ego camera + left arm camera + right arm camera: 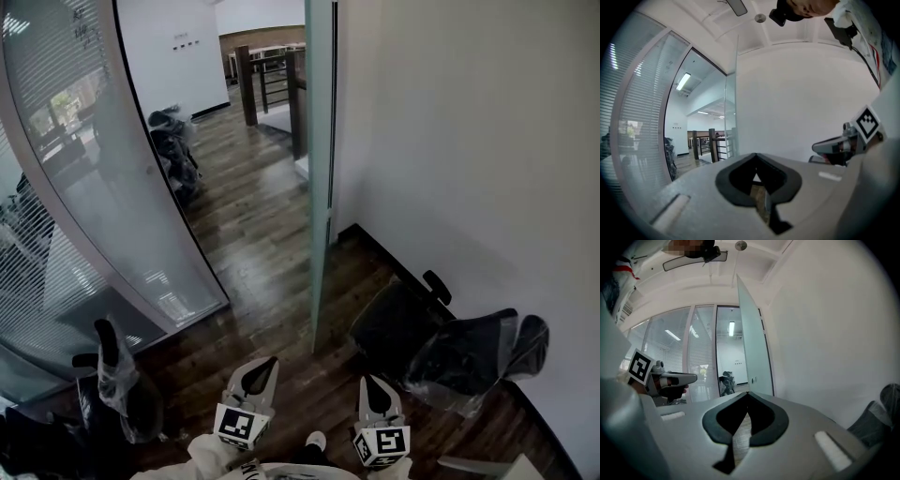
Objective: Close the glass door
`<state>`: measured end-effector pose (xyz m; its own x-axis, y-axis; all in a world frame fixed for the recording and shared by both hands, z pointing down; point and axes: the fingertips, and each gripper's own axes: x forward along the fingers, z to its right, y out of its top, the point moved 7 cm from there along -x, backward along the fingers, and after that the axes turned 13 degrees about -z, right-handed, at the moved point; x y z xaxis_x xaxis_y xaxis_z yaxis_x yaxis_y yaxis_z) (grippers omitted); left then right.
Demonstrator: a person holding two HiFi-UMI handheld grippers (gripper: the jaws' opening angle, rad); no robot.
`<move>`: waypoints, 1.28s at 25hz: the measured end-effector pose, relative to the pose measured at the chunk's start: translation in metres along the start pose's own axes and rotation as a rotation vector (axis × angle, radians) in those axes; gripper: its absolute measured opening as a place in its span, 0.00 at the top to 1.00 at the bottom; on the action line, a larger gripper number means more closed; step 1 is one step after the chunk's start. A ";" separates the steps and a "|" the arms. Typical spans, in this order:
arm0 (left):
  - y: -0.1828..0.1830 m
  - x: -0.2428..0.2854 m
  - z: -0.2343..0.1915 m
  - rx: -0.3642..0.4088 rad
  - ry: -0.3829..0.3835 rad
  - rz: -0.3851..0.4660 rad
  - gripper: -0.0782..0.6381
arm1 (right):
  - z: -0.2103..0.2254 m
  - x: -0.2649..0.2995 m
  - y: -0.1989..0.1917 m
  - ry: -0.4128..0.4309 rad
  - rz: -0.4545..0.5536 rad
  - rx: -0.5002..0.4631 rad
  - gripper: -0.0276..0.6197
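- Glass door (pixel 320 141): stood swung open, edge-on, close to the white wall (pixel 469 141).
- Left tool (pixel 269 362), right tool (pixel 369 381): both clenched and empty, short of the door, touching nothing.
- Wrapped chair (pixel 459 356): right of the door.
- Risk: clenched tips would likely skid off smooth glass; a hard shove could slam it.

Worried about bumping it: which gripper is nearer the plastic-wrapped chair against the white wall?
Right. The right gripper sits left of the chair; the left gripper is farther off, left of the glass door edge.
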<state>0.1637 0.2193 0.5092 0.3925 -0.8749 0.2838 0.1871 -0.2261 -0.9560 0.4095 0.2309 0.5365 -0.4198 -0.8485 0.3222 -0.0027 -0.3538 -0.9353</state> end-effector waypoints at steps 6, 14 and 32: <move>0.011 0.016 0.009 0.016 0.007 -0.002 0.89 | 0.018 0.012 0.003 0.036 -0.010 -0.006 0.95; 0.009 0.029 0.004 0.015 0.037 0.004 0.89 | 0.027 0.025 0.003 0.072 -0.033 -0.018 0.95; 0.019 0.095 -0.054 -0.021 0.073 0.007 0.89 | 0.041 0.112 0.038 0.105 -0.057 -0.057 0.95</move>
<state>0.1560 0.1087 0.5139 0.3264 -0.9053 0.2718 0.1657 -0.2283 -0.9594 0.3998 0.1066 0.5430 -0.5101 -0.7806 0.3612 -0.0797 -0.3752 -0.9235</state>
